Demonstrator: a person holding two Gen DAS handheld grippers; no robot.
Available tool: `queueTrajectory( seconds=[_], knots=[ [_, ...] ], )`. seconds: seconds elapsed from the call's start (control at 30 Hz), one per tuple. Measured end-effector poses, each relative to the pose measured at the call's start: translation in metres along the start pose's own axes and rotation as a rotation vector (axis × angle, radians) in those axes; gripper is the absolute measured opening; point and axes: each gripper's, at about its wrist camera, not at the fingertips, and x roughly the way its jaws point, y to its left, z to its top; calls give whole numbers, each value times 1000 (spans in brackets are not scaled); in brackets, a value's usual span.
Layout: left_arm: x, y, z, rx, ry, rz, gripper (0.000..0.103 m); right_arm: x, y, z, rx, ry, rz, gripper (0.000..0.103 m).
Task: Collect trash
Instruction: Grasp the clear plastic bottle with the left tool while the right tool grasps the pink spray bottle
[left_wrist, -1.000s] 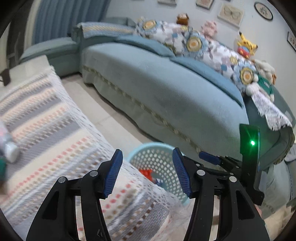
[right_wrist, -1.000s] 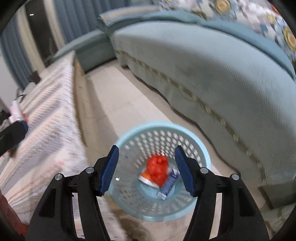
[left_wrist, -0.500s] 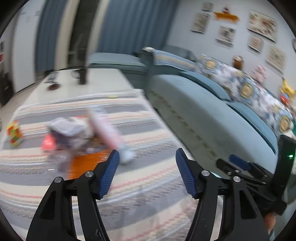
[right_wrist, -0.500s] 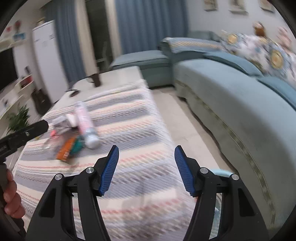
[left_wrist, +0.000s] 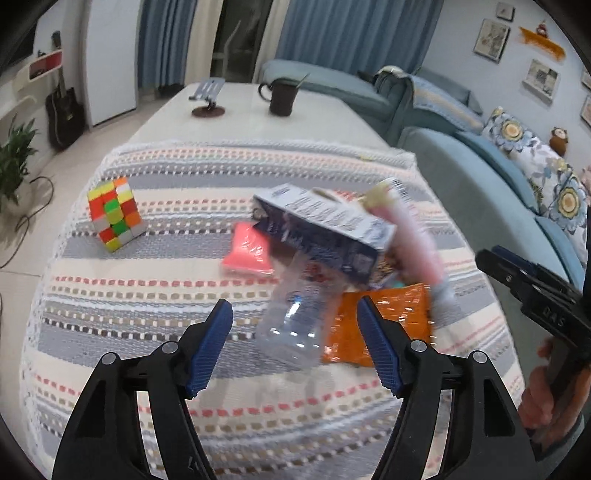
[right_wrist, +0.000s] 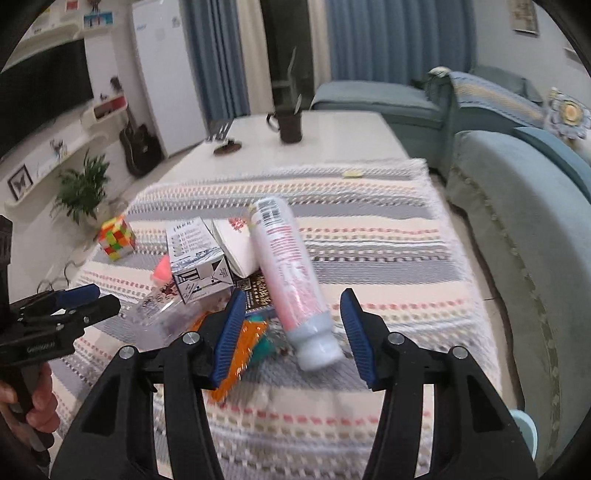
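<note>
Trash heaped near the right edge of the striped tablecloth (left_wrist: 147, 295), toward its near end: clear plastic bottle (left_wrist: 295, 321) lying foremost, blue-and-white carton (left_wrist: 325, 229) propped over it, pink tube (right_wrist: 291, 280) on its side pointing cap-first at the near edge, orange wrapper (left_wrist: 380, 317) flattened underneath, pink packet (left_wrist: 247, 251) behind. Left gripper (left_wrist: 293, 343) spread wide and empty, bracketing the bottle's base without touching. Right gripper (right_wrist: 291, 328) likewise wide open, holding nothing, lined up on the tube's cap end. Probably the reach-in step for the next pickup. Next move likely calls for closing squarely across a round, slippery body, with care not to topple the carton. Colour cube (left_wrist: 114, 214) well apart by the left edge, probably not trash. Dark mug (left_wrist: 282, 98) far off on the bare tabletop beyond the cloth's far edge.
</note>
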Motion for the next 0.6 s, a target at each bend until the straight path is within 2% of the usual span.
queueTrajectory(
  seconds=[0.13,0.3,0.6],
  knots=[
    [23,-3,3,8,51,-11,68,29,6,1,-18,47,2,50],
    [54,-10,6,51,118,16,67,57,5,3,-32,90,-4,50],
    [82,-18,5,91,192,17,63,94,-2,8,-30,148,-20,55]
  ],
)
